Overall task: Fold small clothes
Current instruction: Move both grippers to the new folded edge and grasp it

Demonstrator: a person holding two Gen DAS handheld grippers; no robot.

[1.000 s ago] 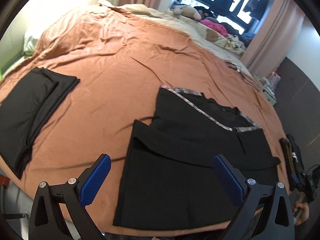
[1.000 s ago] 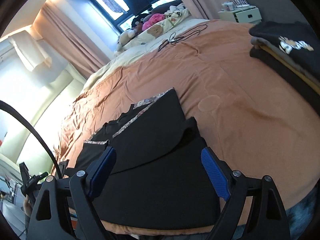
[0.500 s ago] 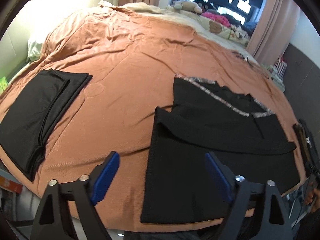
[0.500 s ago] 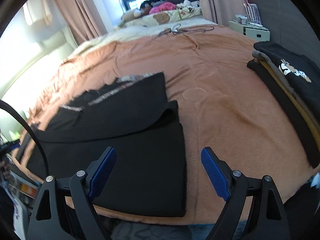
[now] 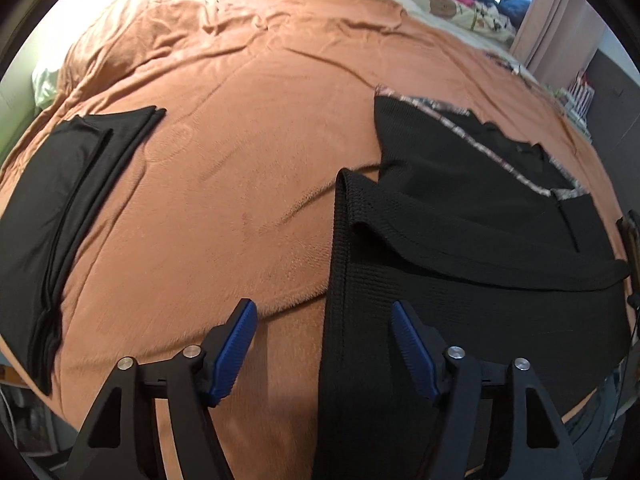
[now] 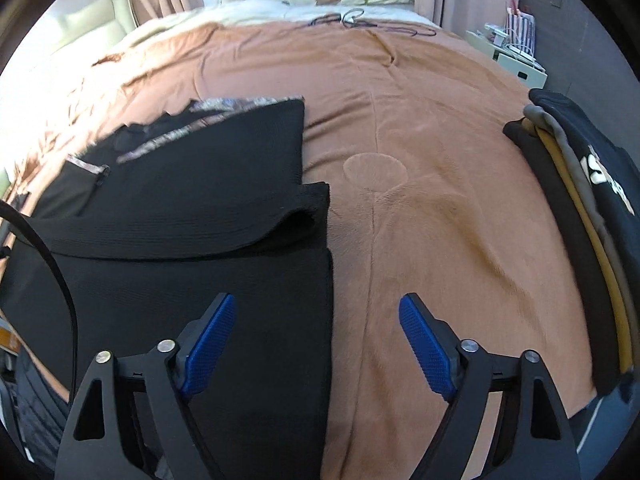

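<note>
**Two tools straddle the side edges of one black garment on the bed**

Left tool (image 5: 322, 342): its jaws have just been closing but stand apart, gripping nothing; the left side edge of the black garment (image 5: 460, 280) runs up between the blue pads, no pad pressing it.

Right tool (image 6: 316, 338): also just narrowed, also apart and empty, the garment's right side edge between its pads.

One garment lies flat on the orange bedspread (image 5: 248, 128), in the lower right of the left view and the lower left of the right view. Its long axis runs left to right across the frame; the patterned trim (image 5: 472, 136) is at the far side, a folded-over layer on top.

One folded black piece (image 5: 52, 208) lies at the left edge of the left view. One stack of folded clothes (image 6: 580, 216) sits at the right edge of the right view.
</note>
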